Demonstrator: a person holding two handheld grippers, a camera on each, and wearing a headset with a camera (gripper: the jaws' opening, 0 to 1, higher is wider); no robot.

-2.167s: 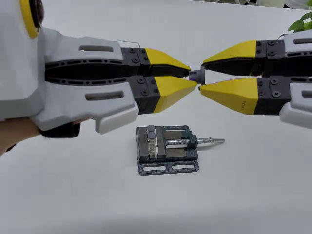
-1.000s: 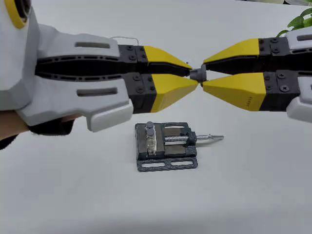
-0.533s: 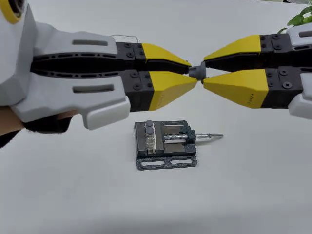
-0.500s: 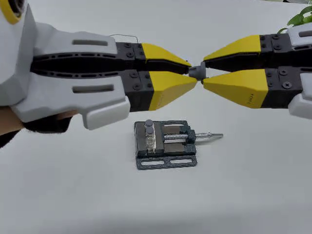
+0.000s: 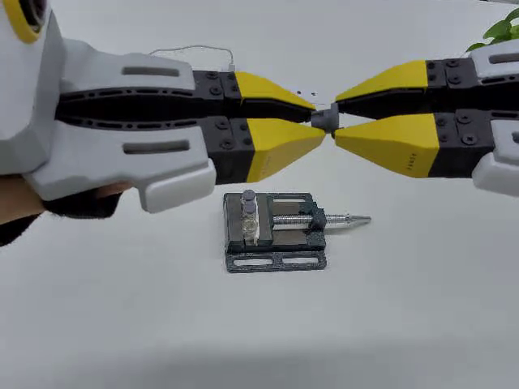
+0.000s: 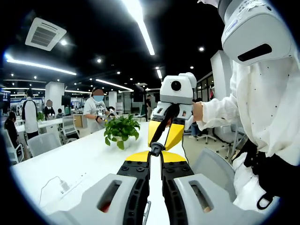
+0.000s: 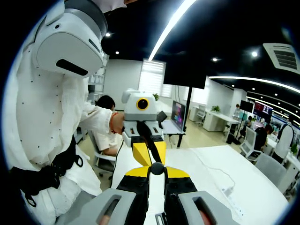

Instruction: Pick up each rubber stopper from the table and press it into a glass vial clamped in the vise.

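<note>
1. The left gripper (image 5: pixel 318 121) reaches in from the left and the right gripper (image 5: pixel 337 120) from the right. They meet tip to tip in the air above the table (image 5: pixel 405 316).
2. A grey stopper (image 5: pixel 326 121) sits between the two sets of yellow tips, off the table and above and behind the vise (image 5: pixel 276 258).
3. The left jaws are nearly together and pinch the stopper's wider end. In the left gripper view it sits right at their tips.
4. The right jaws are drawn in on the stopper's other end. In the right gripper view its round face rests between their tips.
5. The vise stands on the table below the grippers, well apart from them, with its screw (image 5: pixel 345 220) pointing right.
6. A glass vial (image 5: pixel 251 232) is clamped at the left end of the vise, with a second stopper (image 5: pixel 249 198) already in its mouth.
7. A thin cable (image 5: pixel 195 50) lies on the table behind the left gripper, and a plant (image 5: pixel 496 32) shows at the far right.
</note>
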